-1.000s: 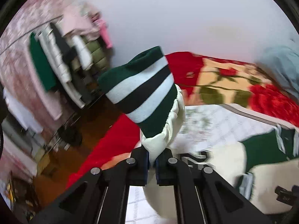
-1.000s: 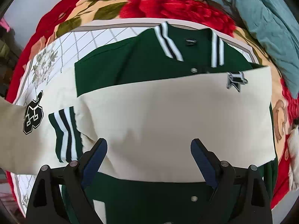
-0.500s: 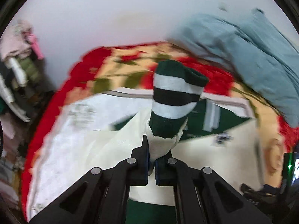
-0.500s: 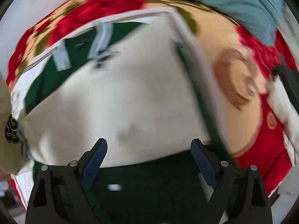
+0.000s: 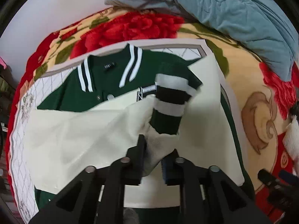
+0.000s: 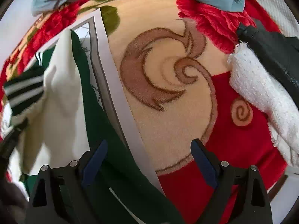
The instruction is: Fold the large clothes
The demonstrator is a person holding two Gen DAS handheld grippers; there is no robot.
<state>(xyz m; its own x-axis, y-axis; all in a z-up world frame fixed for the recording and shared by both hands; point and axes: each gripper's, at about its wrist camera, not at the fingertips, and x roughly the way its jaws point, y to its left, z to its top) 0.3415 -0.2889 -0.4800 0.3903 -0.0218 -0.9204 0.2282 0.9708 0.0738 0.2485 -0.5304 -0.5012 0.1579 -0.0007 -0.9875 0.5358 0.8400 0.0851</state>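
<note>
A green varsity jacket (image 5: 93, 91) with cream sleeves lies flat on a white quilted sheet (image 5: 20, 140) on the bed. One cream sleeve (image 5: 209, 123) lies folded across its chest. My left gripper (image 5: 153, 155) is shut on the other cream sleeve (image 5: 89, 136) just behind its green-and-white striped cuff (image 5: 172, 102), holding it over the jacket's middle. My right gripper (image 6: 147, 158) is open and empty, hovering over the jacket's right edge (image 6: 104, 130) and the bed cover. The striped cuff (image 6: 22, 91) and left gripper show at the far left of the right wrist view.
A red and cream floral blanket (image 6: 168, 93) covers the bed. A crumpled blue quilt (image 5: 233, 11) lies along the far side. A white towel (image 6: 261, 93) and a dark object (image 6: 271, 43) lie at the right. A white wall stands behind the bed.
My left gripper has swung from the room side over the bed, carrying the sleeve across the jacket. My right gripper has moved right, off the jacket's chest to its right edge.
</note>
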